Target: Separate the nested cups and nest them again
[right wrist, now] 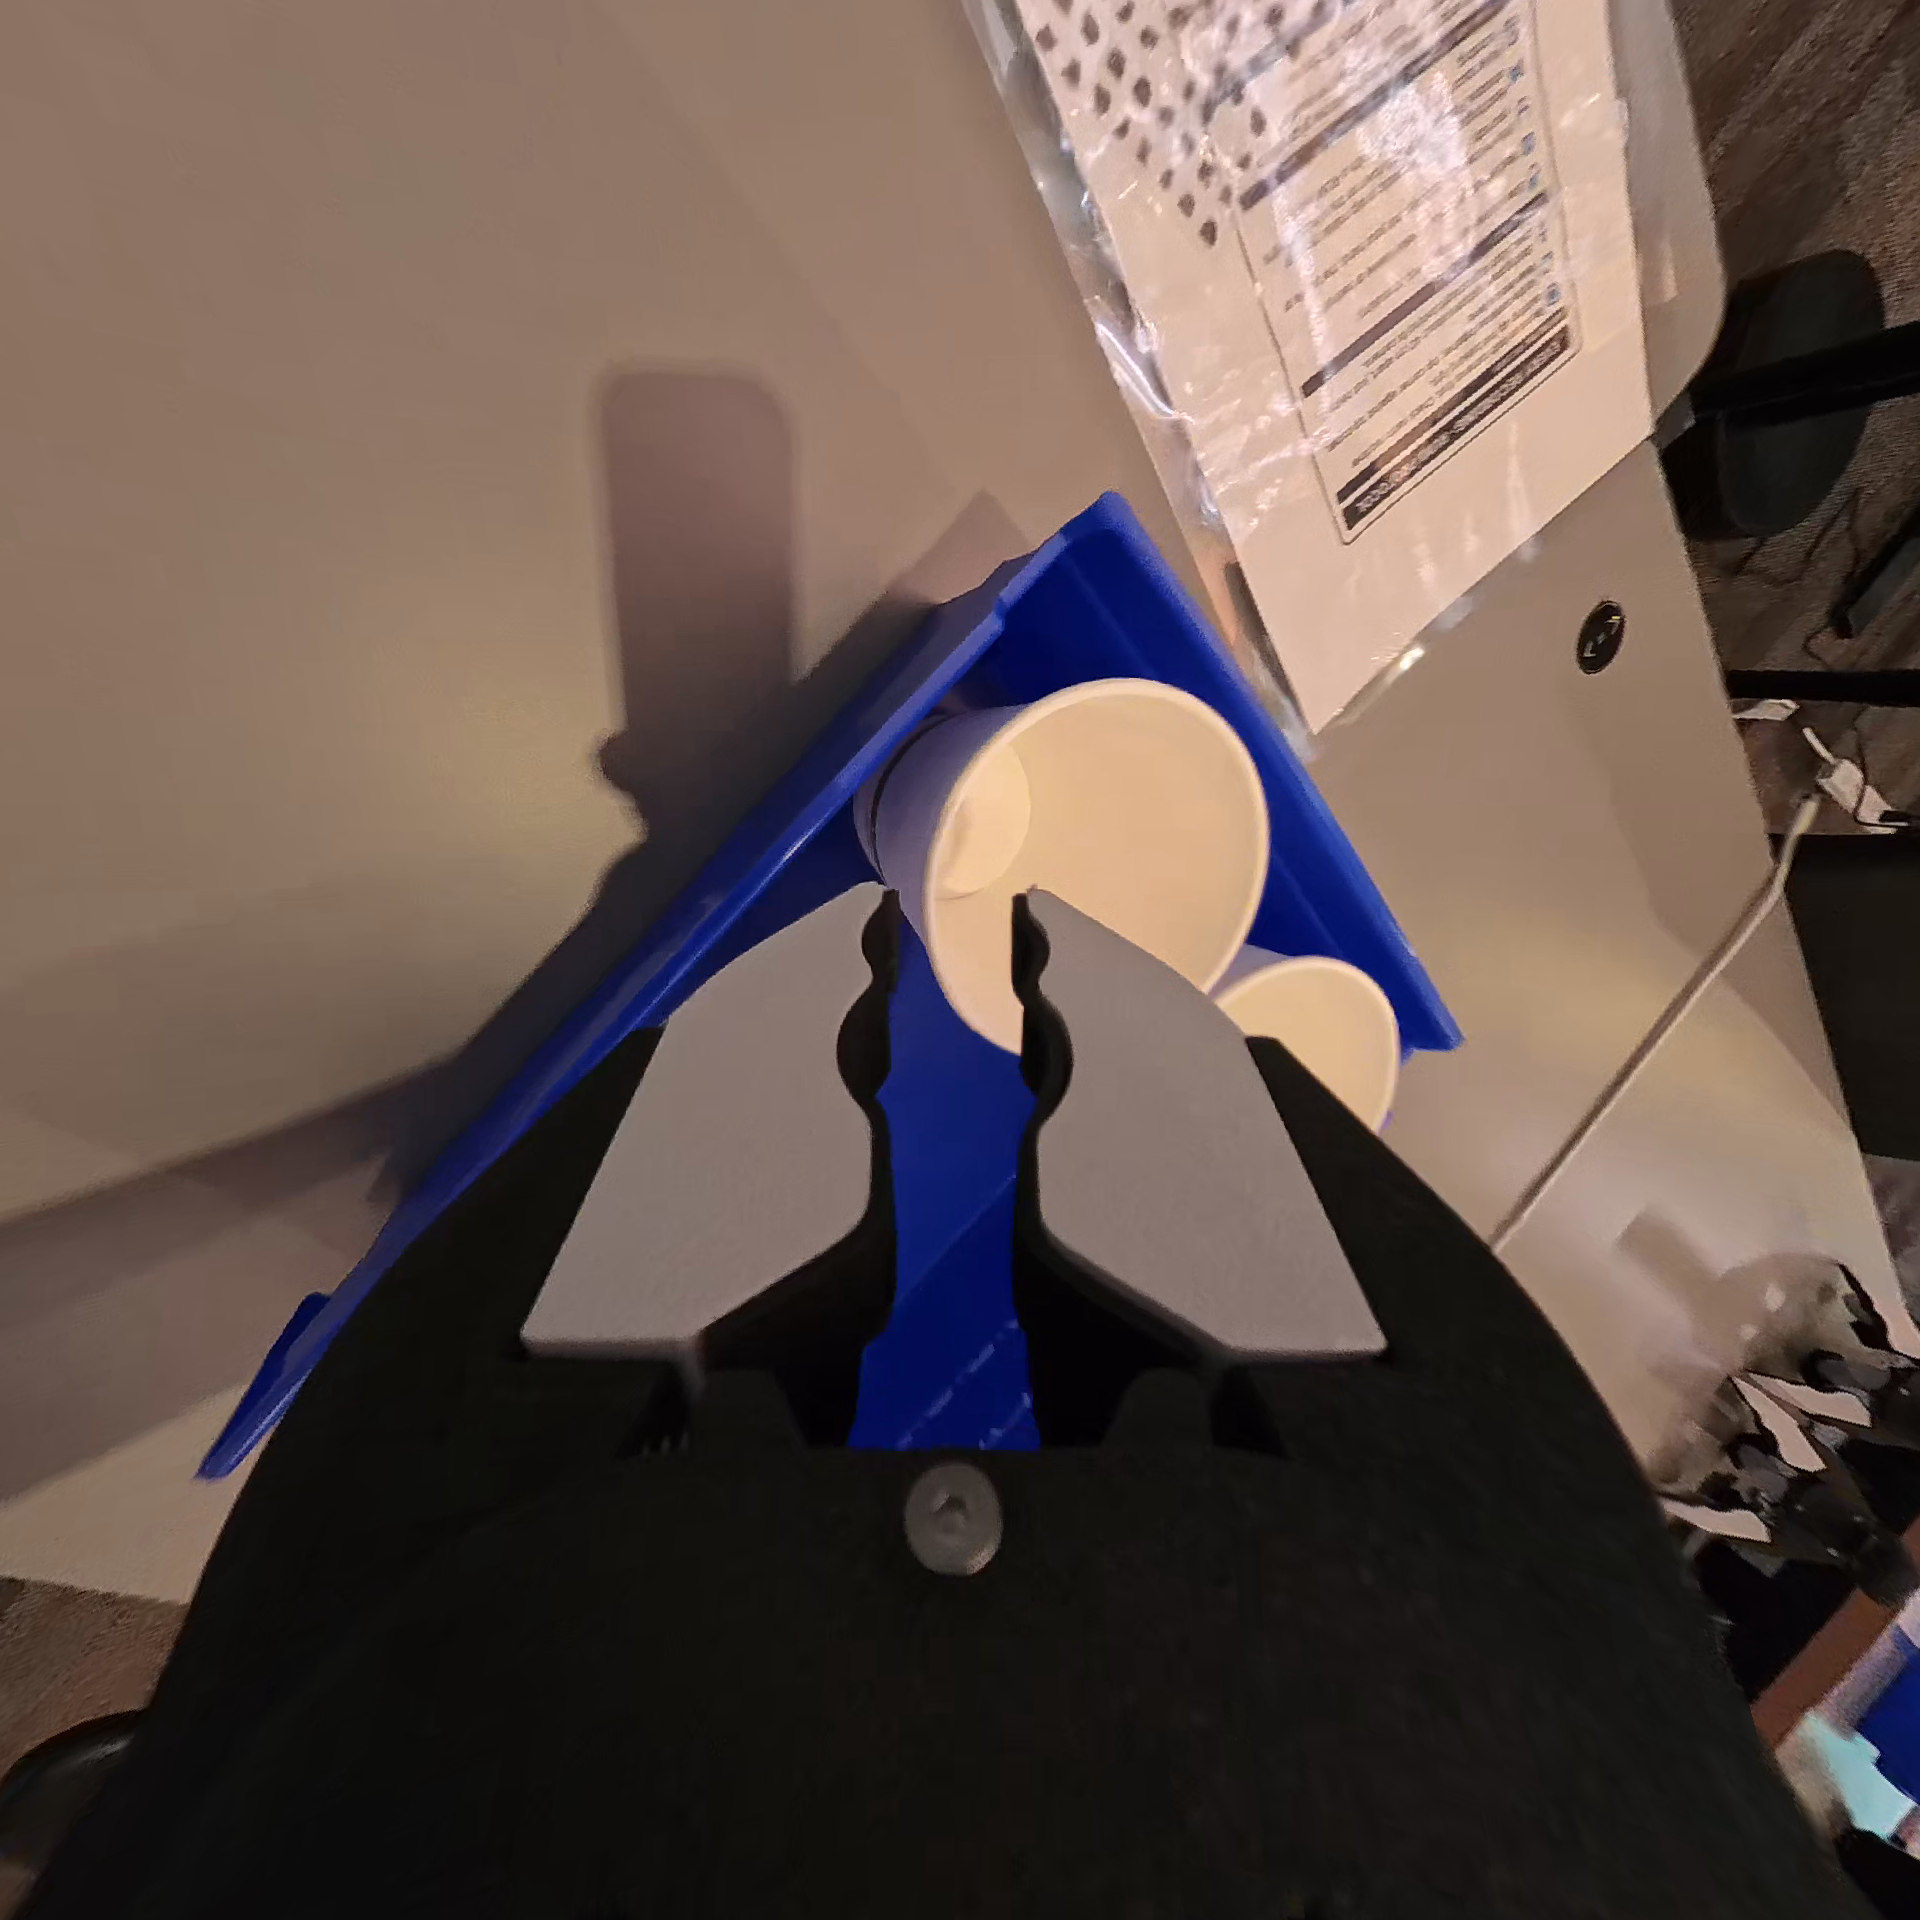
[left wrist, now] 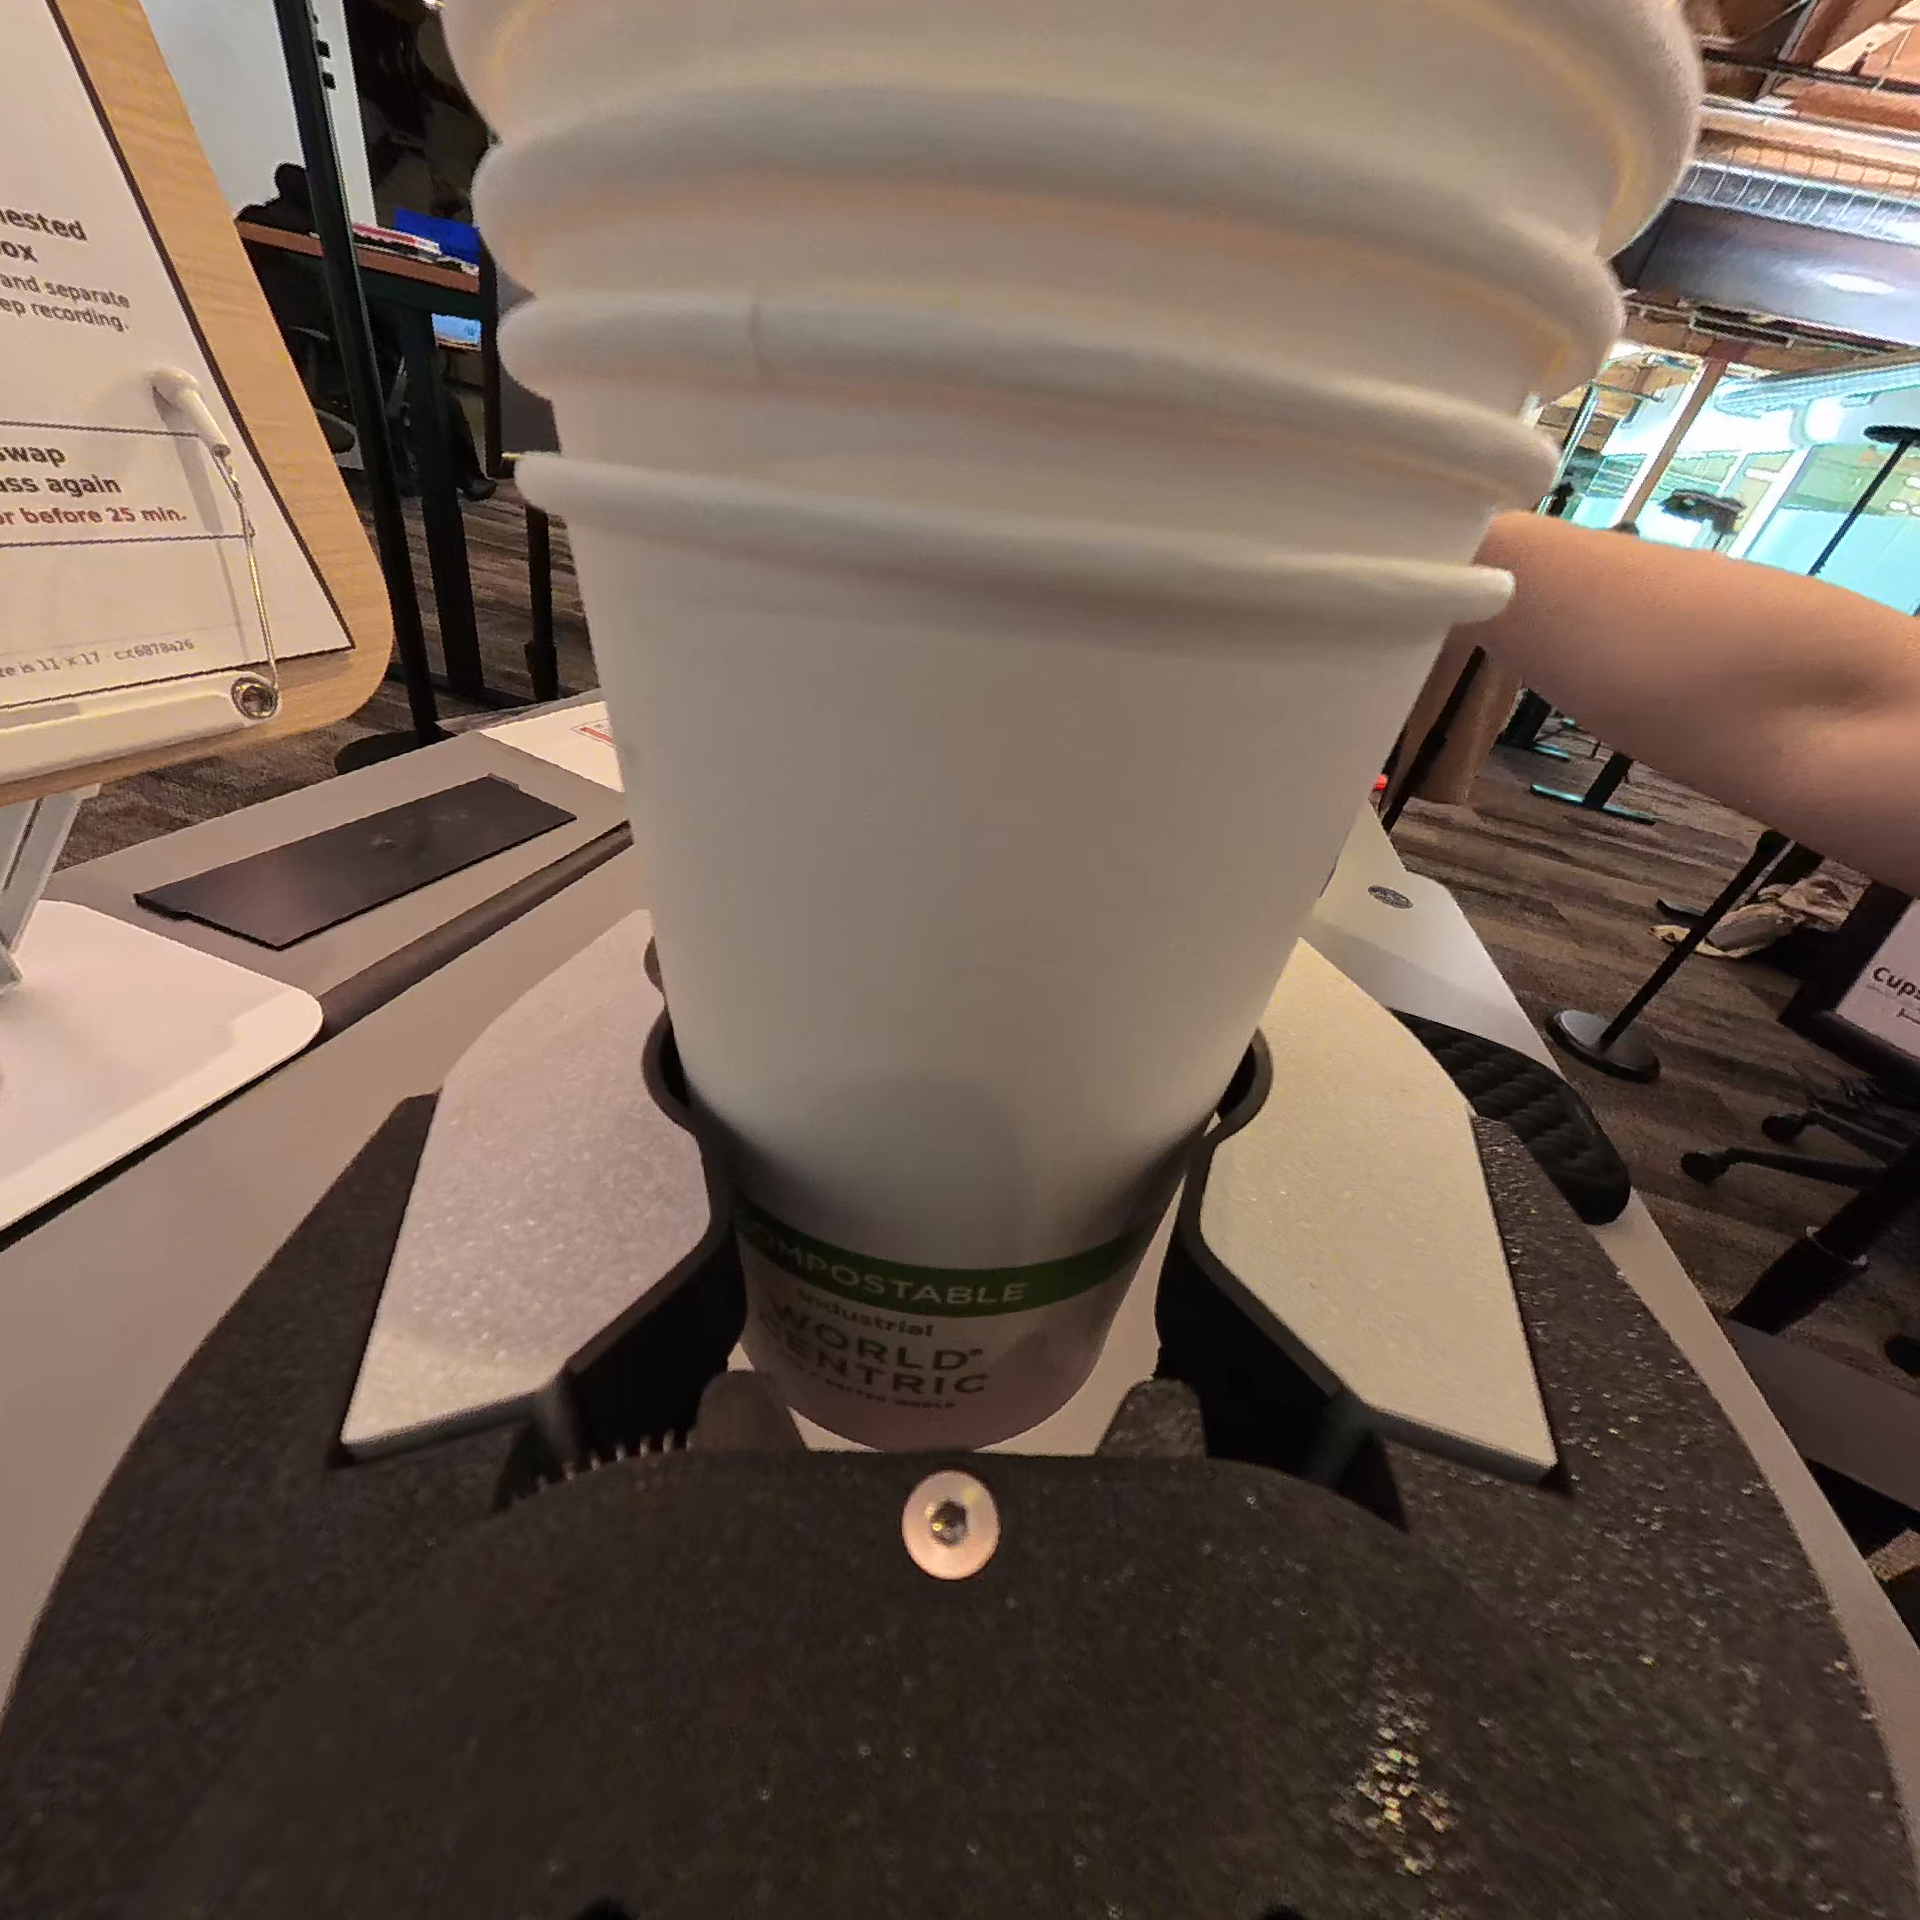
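The grey table (right wrist: 312, 312) carries a blue bin (right wrist: 1132, 623), and two loose white cups lie on their sides in it, mouths turned toward the camera. The nested stack (left wrist: 997, 727) stands upright (its long axis vertical), clenched near its base by the left gripper (left wrist: 956, 1164). The right gripper (right wrist: 956, 904) holds nothing, its jaws a narrow gap apart; the near cup (right wrist: 1101, 831) lies just beyond and slightly right of its tips, and the smaller-looking cup (right wrist: 1320, 1029) further right. The right gripper is plainly the nearer one for picking it up.
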{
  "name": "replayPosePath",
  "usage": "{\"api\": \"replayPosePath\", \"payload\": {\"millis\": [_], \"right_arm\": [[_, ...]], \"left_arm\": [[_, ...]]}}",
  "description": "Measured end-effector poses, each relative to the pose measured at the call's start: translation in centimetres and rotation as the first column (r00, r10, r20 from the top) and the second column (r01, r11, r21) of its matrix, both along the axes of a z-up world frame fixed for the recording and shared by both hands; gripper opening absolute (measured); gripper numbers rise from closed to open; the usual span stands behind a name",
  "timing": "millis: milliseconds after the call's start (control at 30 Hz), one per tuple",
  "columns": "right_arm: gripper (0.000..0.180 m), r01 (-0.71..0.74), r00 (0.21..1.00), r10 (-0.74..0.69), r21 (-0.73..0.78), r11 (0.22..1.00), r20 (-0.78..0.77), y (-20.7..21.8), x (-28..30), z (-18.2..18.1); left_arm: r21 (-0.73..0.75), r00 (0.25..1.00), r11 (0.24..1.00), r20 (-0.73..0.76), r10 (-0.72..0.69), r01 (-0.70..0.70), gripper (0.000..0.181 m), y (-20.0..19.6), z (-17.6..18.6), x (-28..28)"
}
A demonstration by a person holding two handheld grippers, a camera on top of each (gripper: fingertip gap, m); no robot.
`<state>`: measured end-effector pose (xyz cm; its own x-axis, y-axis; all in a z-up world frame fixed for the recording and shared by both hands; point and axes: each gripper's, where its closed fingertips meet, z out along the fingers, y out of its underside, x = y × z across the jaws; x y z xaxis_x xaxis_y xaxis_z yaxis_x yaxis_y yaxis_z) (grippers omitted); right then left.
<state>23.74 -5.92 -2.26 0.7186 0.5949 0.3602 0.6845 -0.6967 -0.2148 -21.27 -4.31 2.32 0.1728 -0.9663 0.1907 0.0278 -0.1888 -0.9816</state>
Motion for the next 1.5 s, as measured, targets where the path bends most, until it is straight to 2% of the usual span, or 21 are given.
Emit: {"api": "replayPosePath", "payload": {"millis": [133, 233, 433, 600, 767, 1000, 1200, 1500], "right_arm": [[0.020, -0.041, 0.998, 0.038, 0.051, 0.998, 0.048, 0.0, -1.9, 5.6], [0.020, -0.112, 0.993, 0.107, 0.092, 0.989, 0.057, 0.2, -5.5, 10.7], [0.020, -0.330, 0.942, 0.336, 0.156, 0.931, -0.016, 0.6, -18.0, 18.7], [0.018, -0.547, 0.820, 0.563, 0.143, 0.825, -0.105, -0.7, -30.3, 21.9], [0.016, -0.723, 0.663, 0.731, 0.112, 0.681, -0.161, -2.4, -40.7, 21.9], [0.015, -0.826, 0.557, 0.802, -0.037, 0.563, -0.218, -3.8, -47.7, 17.3], [0.011, -0.836, 0.548, 0.809, -0.147, 0.528, -0.211, -4.1, -49.4, 14.5], [0.011, -0.819, 0.574, 0.798, -0.165, 0.550, -0.185, -3.3, -49.0, 14.2]], "left_arm": [[0.008, 1.000, 1.000, 0.013, -0.006, 0.006, 0.100, -0.3, 0.6, 0.0], [0.017, 1.000, 1.000, 0.017, -0.010, 0.010, 0.100, -0.6, 0.9, 0.0], [0.022, 0.999, 1.000, 0.029, -0.017, 0.016, 0.100, -0.9, 1.3, 0.0], [0.025, 0.999, 1.000, 0.036, -0.019, 0.018, 0.100, -1.0, 1.6, -0.1], [0.027, 0.999, 0.999, 0.035, -0.024, 0.023, 0.100, -1.1, 1.6, 0.0], [0.030, 0.999, 0.999, 0.025, -0.032, 0.031, 0.100, -1.2, 1.4, 0.1], [0.024, 0.999, 0.999, 0.025, -0.037, 0.036, 0.100, -1.2, 1.3, 0.2], [0.030, 0.999, 0.999, 0.007, -0.041, 0.041, 0.100, -1.3, 0.9, 0.5]]}}
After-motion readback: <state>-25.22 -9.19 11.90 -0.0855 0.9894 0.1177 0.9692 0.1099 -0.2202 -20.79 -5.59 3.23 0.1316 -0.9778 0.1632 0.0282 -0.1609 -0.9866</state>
